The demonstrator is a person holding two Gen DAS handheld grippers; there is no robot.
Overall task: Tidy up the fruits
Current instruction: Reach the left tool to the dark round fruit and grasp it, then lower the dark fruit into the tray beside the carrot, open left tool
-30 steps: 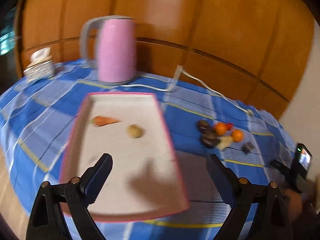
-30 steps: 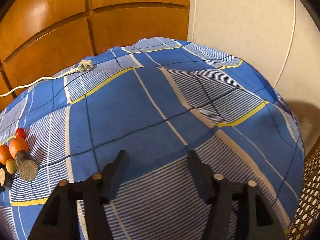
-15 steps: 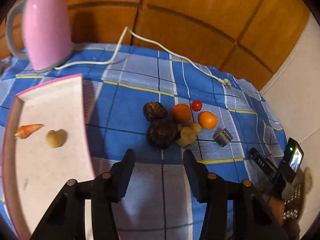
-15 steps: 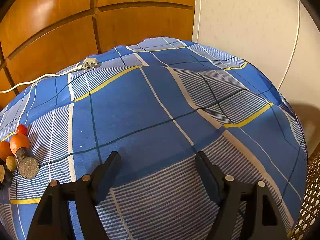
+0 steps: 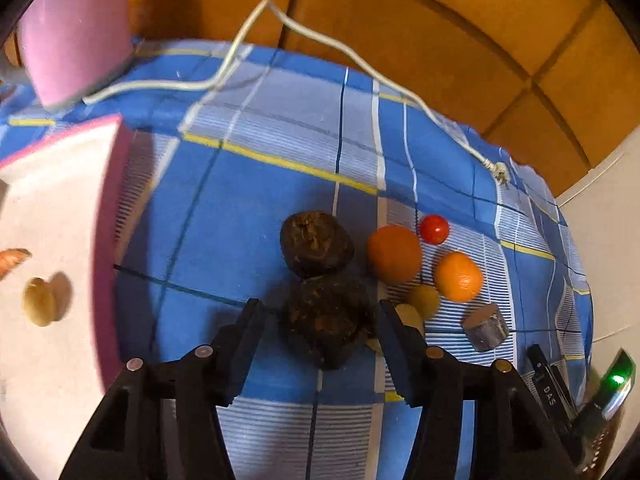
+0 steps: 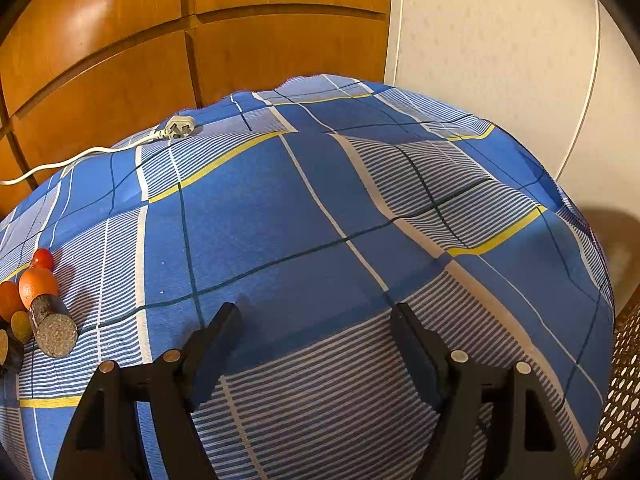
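A cluster of produce lies on the blue checked cloth in the left wrist view. It holds two dark brown lumpy fruits (image 5: 317, 243) (image 5: 326, 316), two oranges (image 5: 394, 254) (image 5: 459, 276), a red cherry tomato (image 5: 434, 229) and small yellow pieces (image 5: 424, 298). My left gripper (image 5: 320, 312) straddles the nearer dark fruit; its jaws are opening, and a gap shows beside the left finger (image 5: 250, 328). The white, pink-rimmed tray (image 5: 106, 240) at left holds a carrot end (image 5: 12, 260) and a pale yellow piece (image 5: 40, 300). My right gripper (image 6: 316, 314) stands open over bare cloth, the cluster (image 6: 38, 284) far to its left.
A pink kettle (image 5: 76, 28) stands at the back left; its white cord (image 5: 320, 38) runs across the cloth to a plug (image 6: 180, 127). A grey cylinder (image 5: 486, 332) lies right of the fruit. A device with a green light (image 5: 616, 380) sits at lower right. Wooden panels stand behind.
The left gripper swung right from over the tray to the fruit cluster and came down around the nearer dark fruit, its jaws far narrower than a second ago. The right gripper's jaws widened slightly.
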